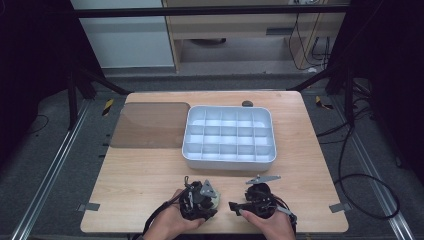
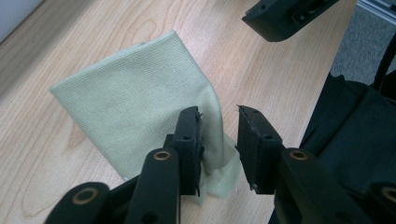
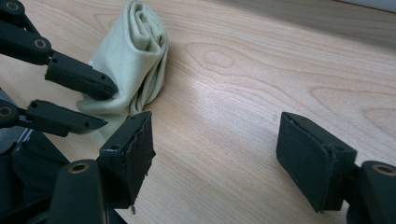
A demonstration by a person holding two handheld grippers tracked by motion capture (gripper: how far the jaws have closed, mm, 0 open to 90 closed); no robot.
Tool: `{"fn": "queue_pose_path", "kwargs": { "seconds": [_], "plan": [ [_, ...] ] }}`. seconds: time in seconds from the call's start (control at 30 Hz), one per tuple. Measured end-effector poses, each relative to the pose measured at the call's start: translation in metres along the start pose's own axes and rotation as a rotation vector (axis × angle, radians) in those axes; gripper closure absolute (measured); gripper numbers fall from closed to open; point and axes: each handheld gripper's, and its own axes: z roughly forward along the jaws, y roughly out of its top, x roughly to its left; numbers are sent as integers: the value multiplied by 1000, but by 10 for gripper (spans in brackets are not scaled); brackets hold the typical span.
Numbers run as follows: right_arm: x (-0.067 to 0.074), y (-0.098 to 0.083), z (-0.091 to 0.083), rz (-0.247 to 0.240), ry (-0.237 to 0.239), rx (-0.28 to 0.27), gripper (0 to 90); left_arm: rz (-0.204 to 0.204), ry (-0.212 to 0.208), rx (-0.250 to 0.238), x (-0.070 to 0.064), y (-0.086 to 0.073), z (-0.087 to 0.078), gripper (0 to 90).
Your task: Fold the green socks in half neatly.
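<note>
The work in hand looks like folding or rolling the pale green cloth at the near edge of the bench, and I judge the step to be a release and regrip: the fold should settle flat before either hand goes in again, and the next pinch is best taken on the doubled edge, not a single layer, so the roll does not spring apart. The left gripper has its jaws parted with a gap between them, one pad lying against the raised fold of the cloth while the other stands clear, so nothing is clamped. From the right gripper view the cloth shows as a loose roll lying on the wood, up and to the left of that gripper's own jaws and apart from them; the right gripper stands wide open over bare wood, holding nothing. In the high view both grippers sit close together near the front edge, well apart from the white compartment tray and the brown translucent lid beside it
</note>
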Motion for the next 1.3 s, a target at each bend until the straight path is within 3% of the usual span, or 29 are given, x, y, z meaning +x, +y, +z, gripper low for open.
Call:
{"fn": "queue_pose_path", "kwargs": {
  "seconds": [1.3],
  "plan": [
    [1, 1, 1, 7, -3, 3, 258, -20, 8, -58, 6, -5, -19, 646]
  ]
}}
